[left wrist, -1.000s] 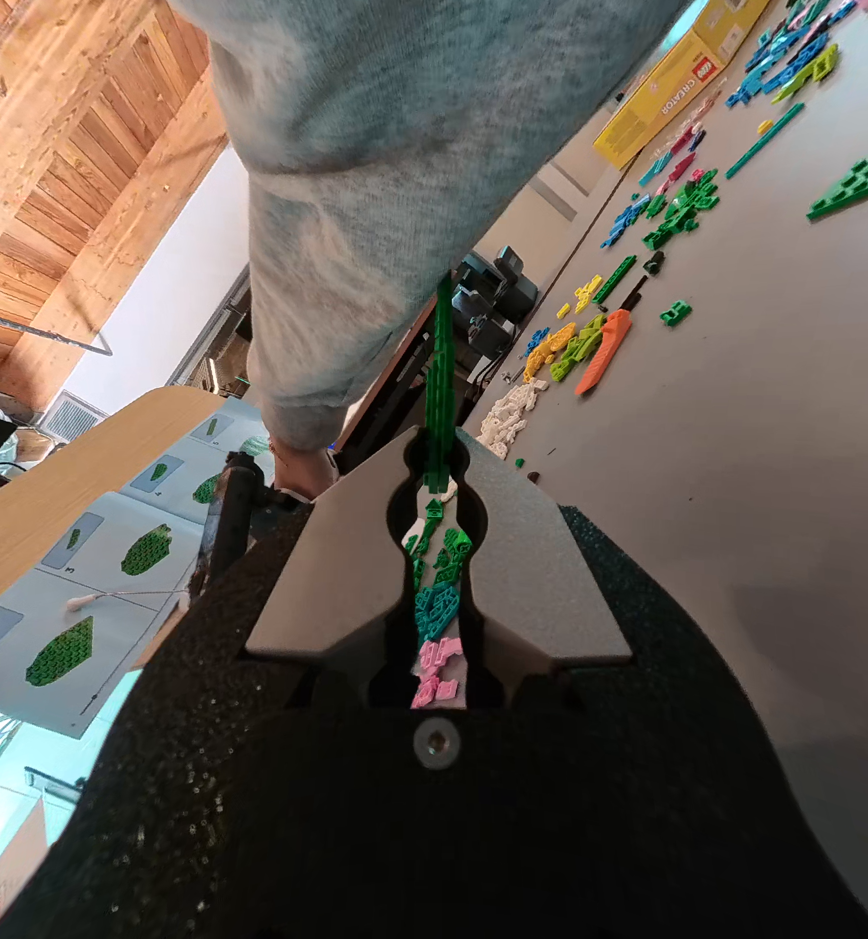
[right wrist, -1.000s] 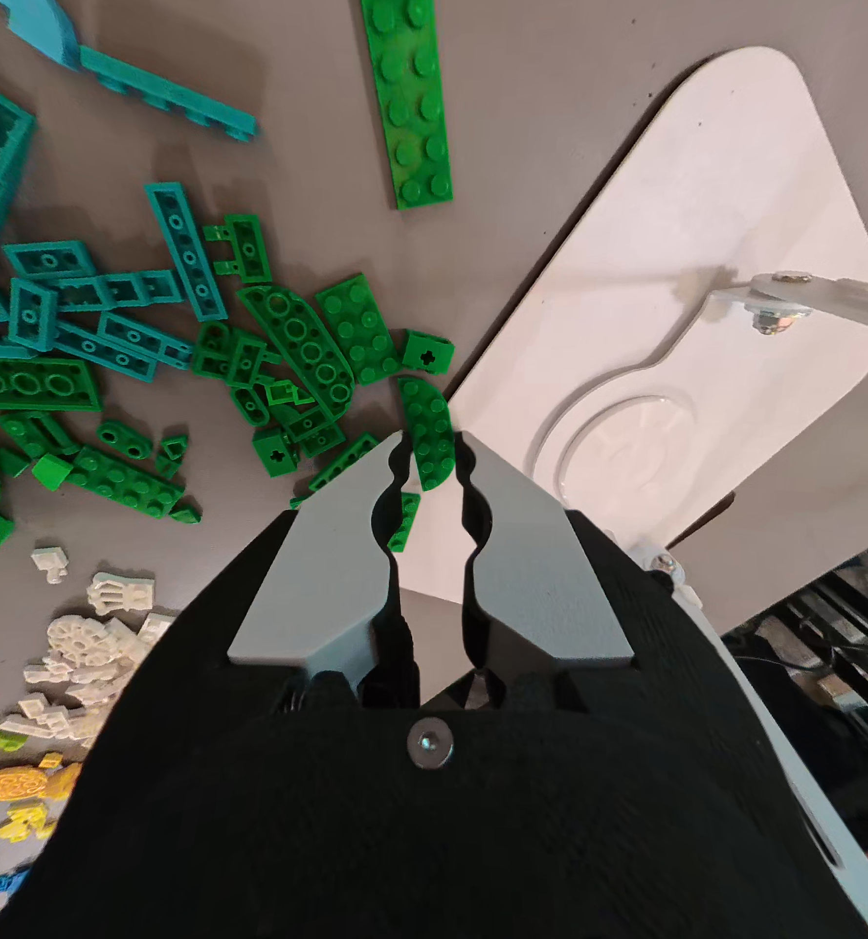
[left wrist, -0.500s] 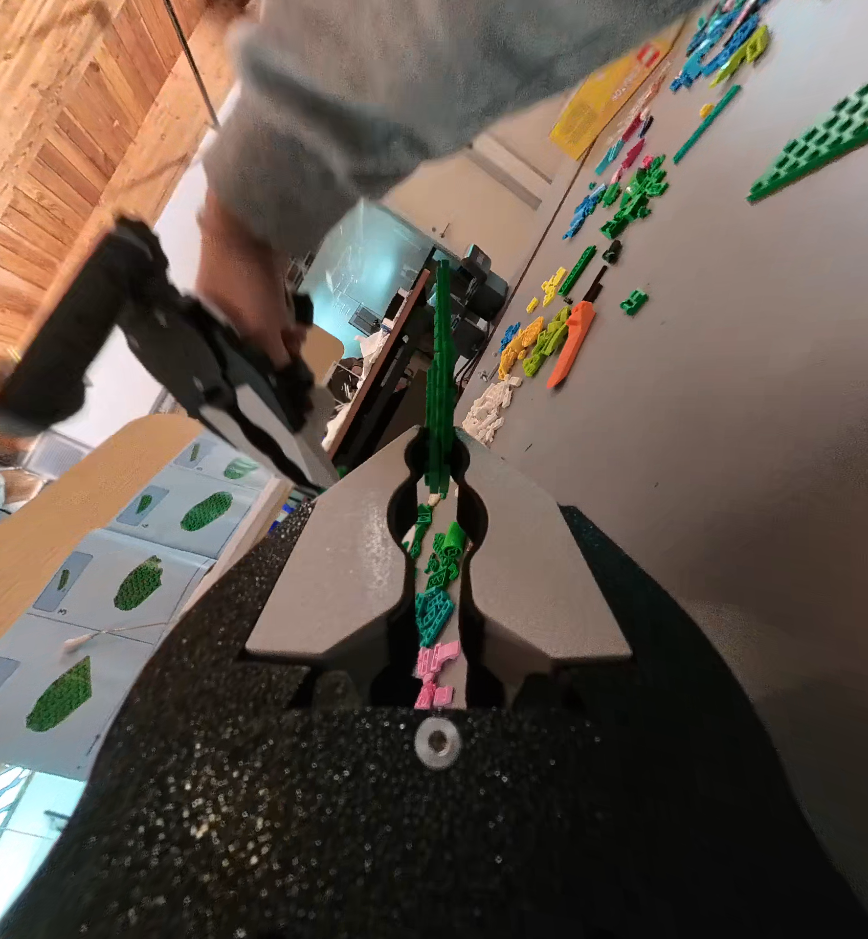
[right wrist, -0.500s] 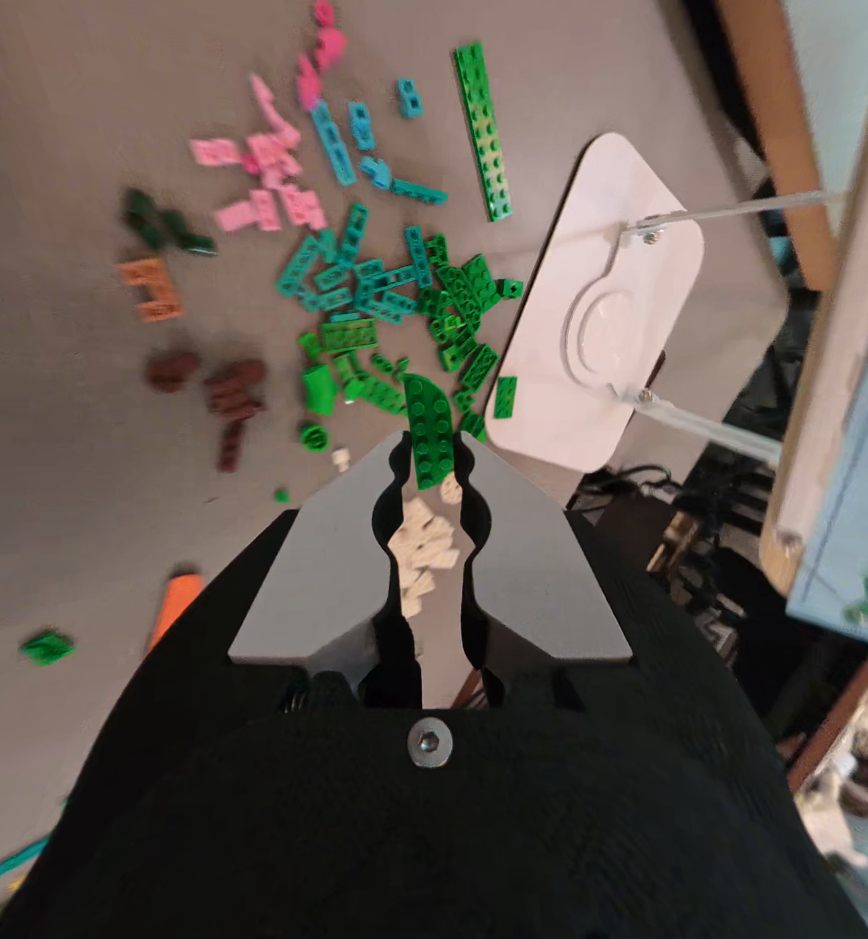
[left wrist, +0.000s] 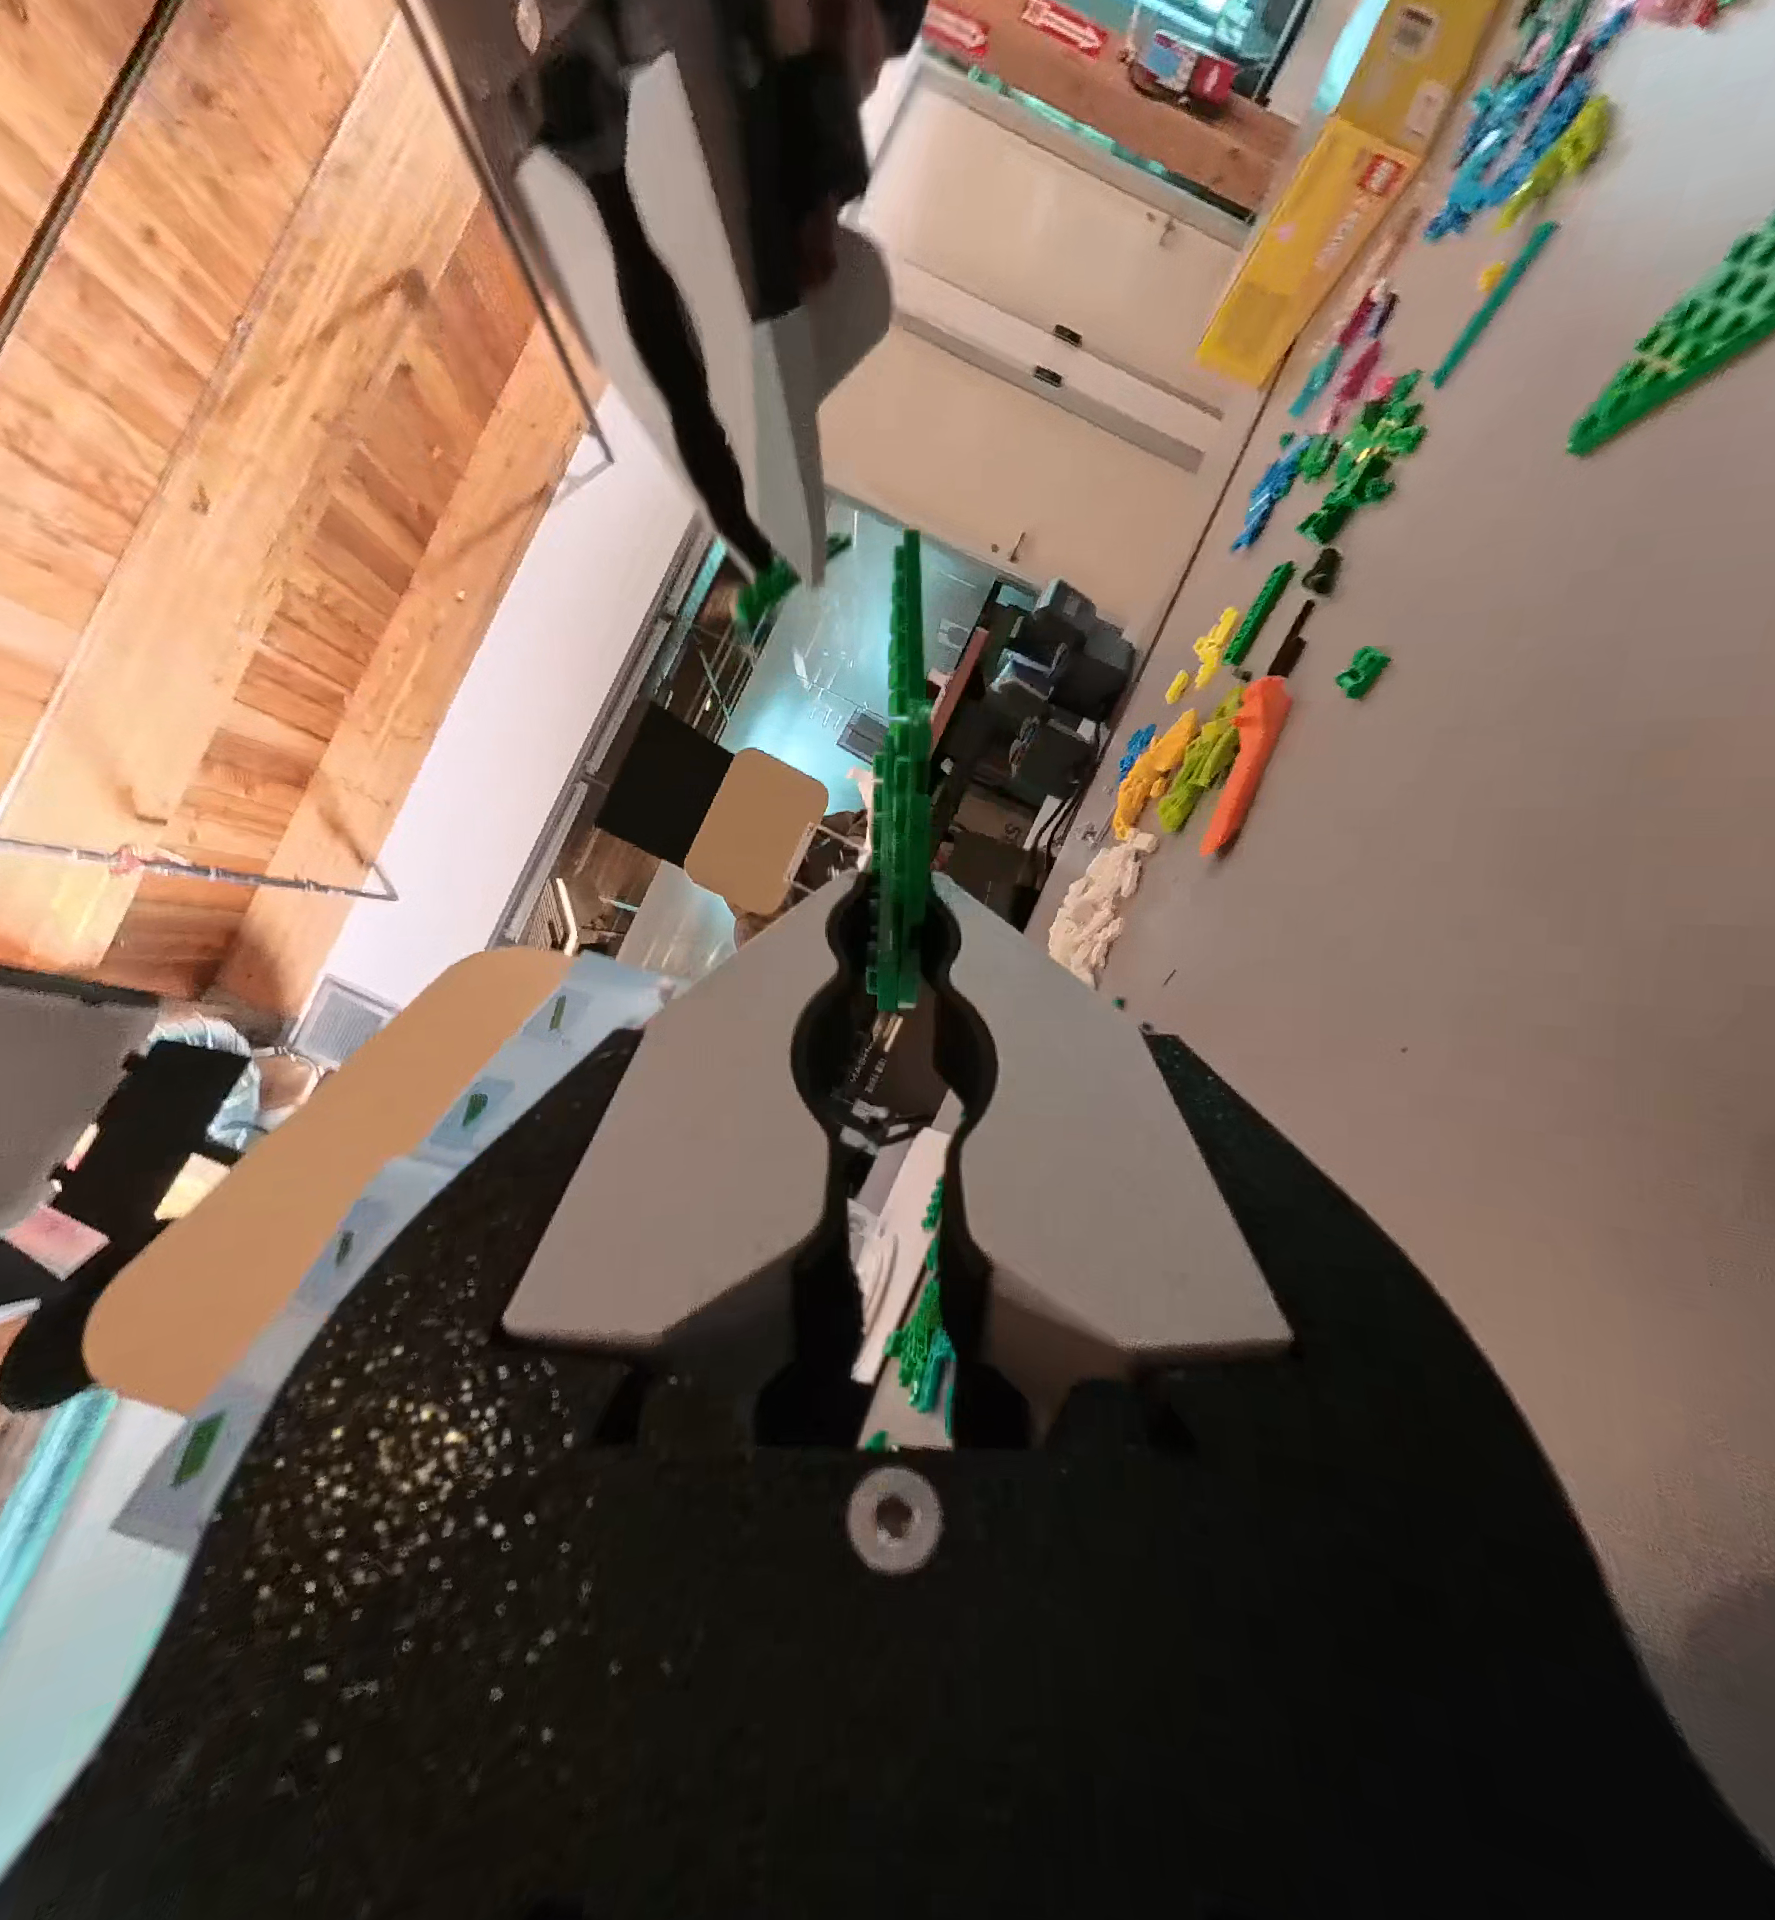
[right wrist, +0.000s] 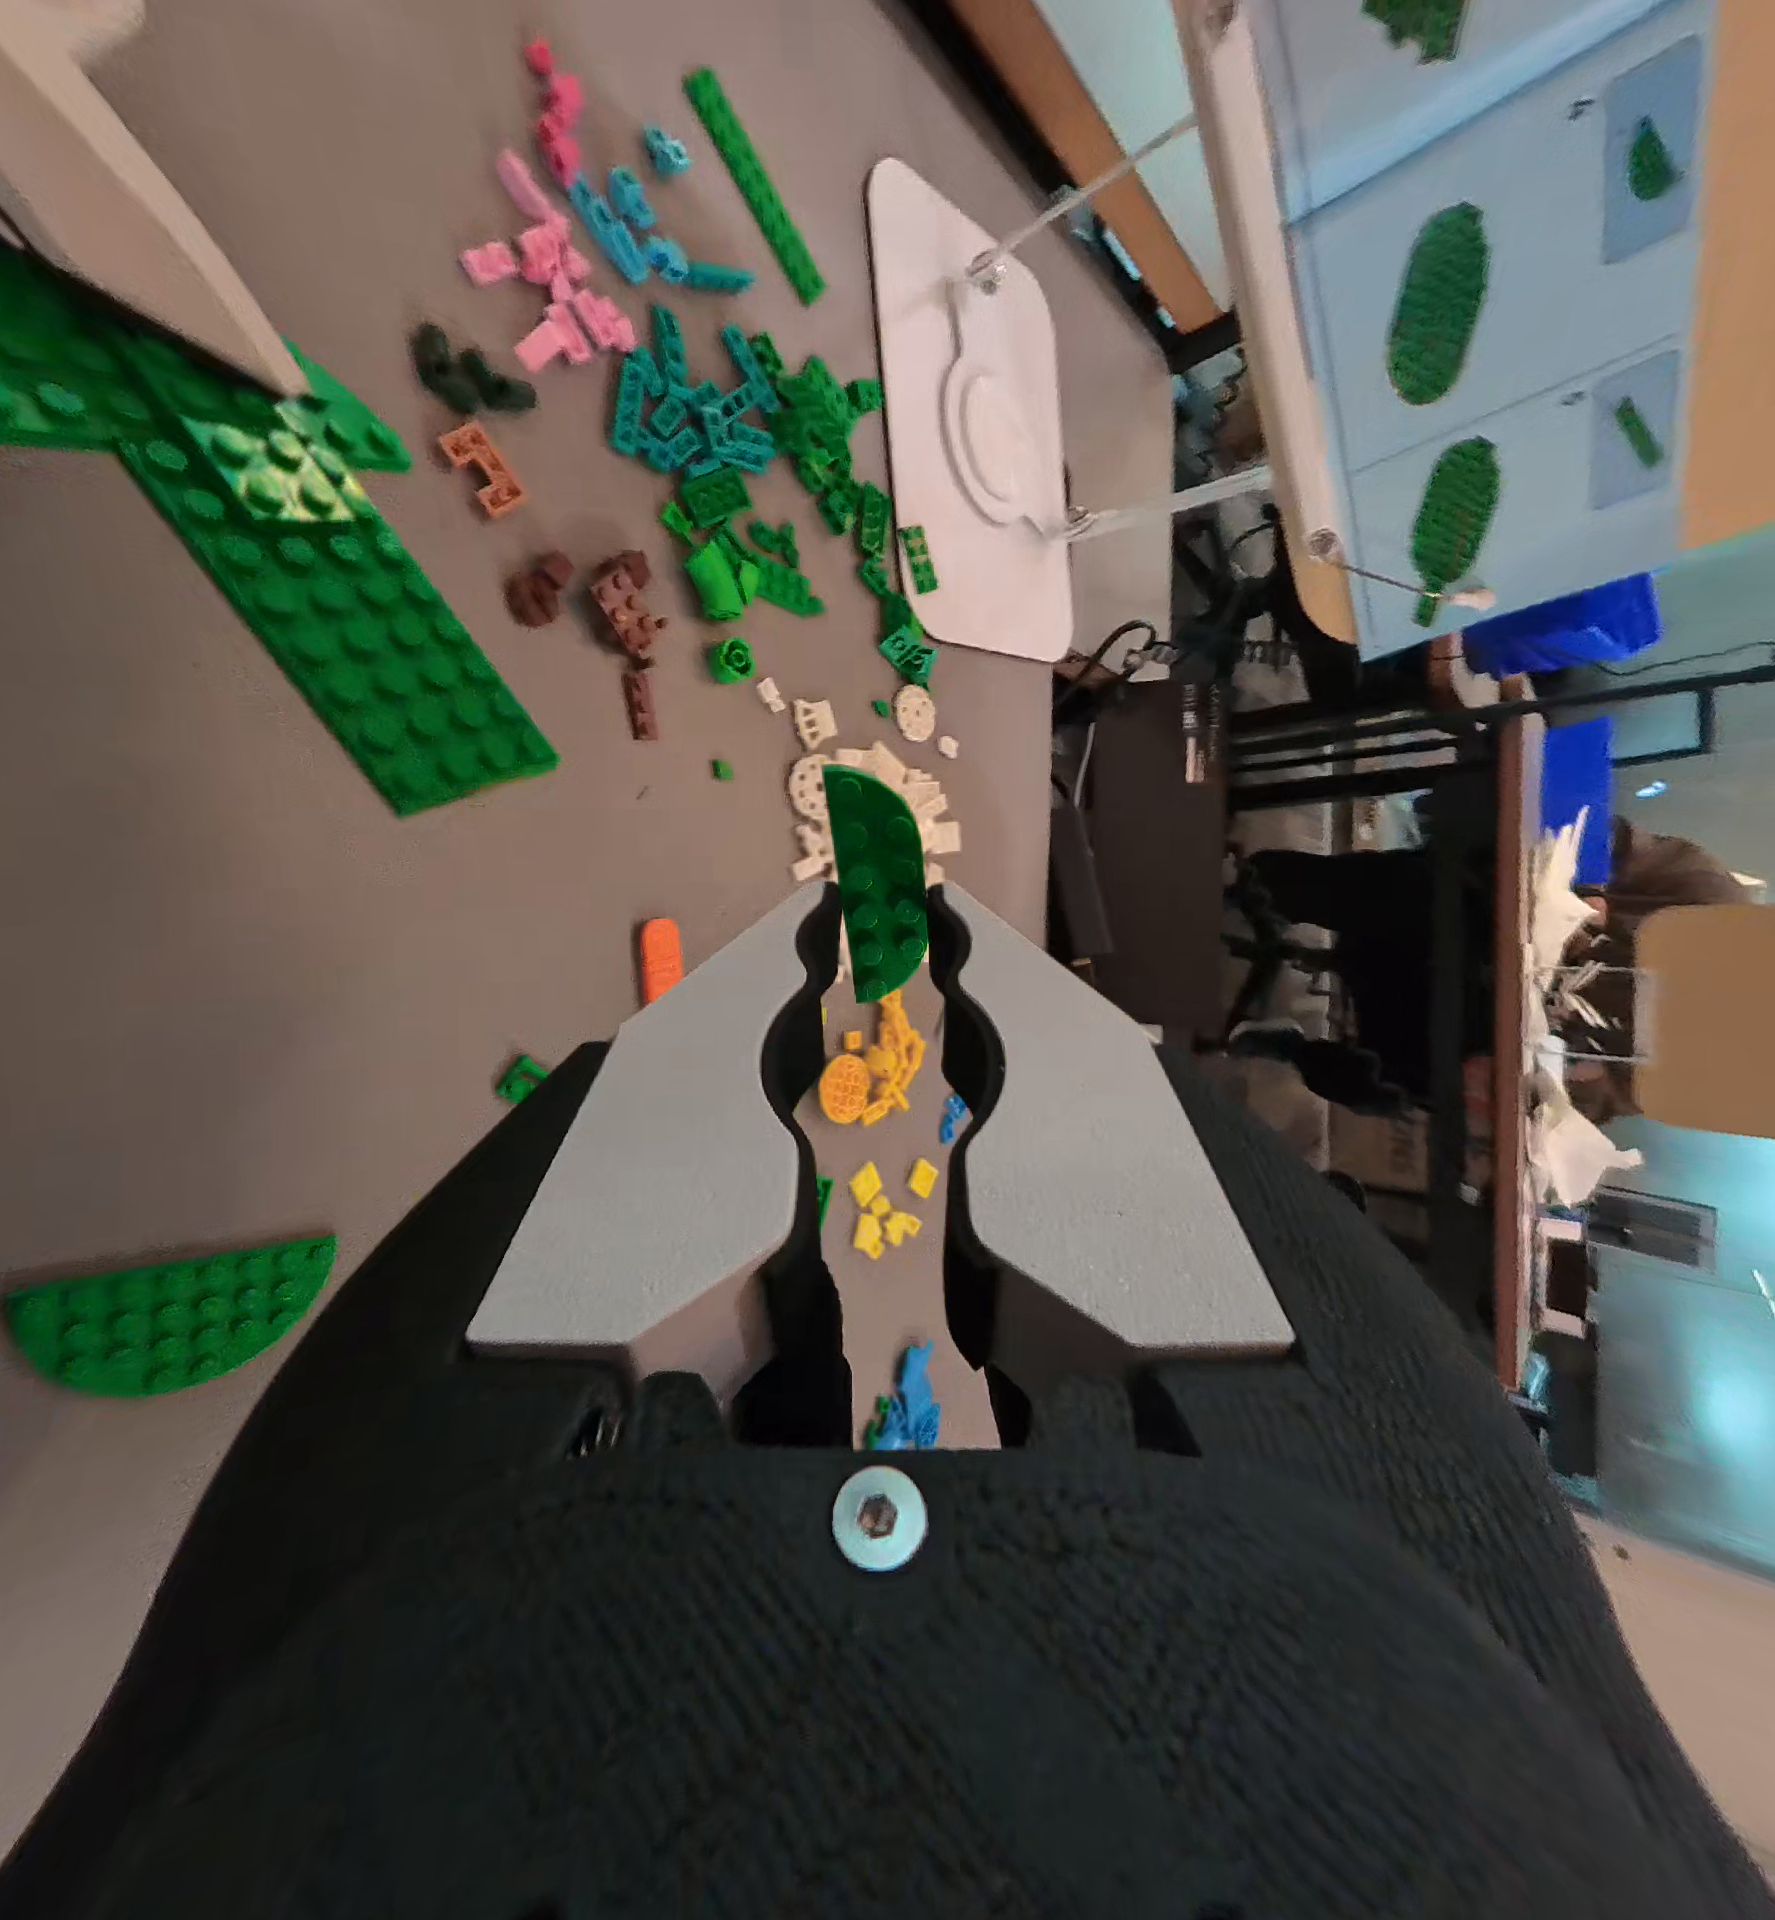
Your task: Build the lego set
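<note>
Here, in the left wrist view, the left gripper (left wrist: pixel 898 940) is clamped on the lower edge of a flat green studded plastic plate assembly (left wrist: pixel 904 790), seen edge-on and rising from centre frame. It looks light and rigid, but built from thin plates pressed together, so a pinch on one edge could lever layers apart; a hold across its flat faces seems safest. At upper centre the right gripper (left wrist: pixel 779 561) hangs blurred, a bit of green at its tips. Loose coloured bricks and a yellow cardboard box (left wrist: pixel 1309 229) run up the right edge on the grey table (left wrist: pixel 1485 1039).

In the right wrist view, the right gripper (right wrist: pixel 883 920) pinches a small dark-green half-round studded plate (right wrist: pixel 878 894) by its two long edges, mid-frame. It is thin, stiff and smooth-sided, so likely to twist. Only this view shows the plate's shape, the broad face of the assembly at upper left, and an instruction sheet (right wrist: pixel 1485 312) at upper right.
</note>
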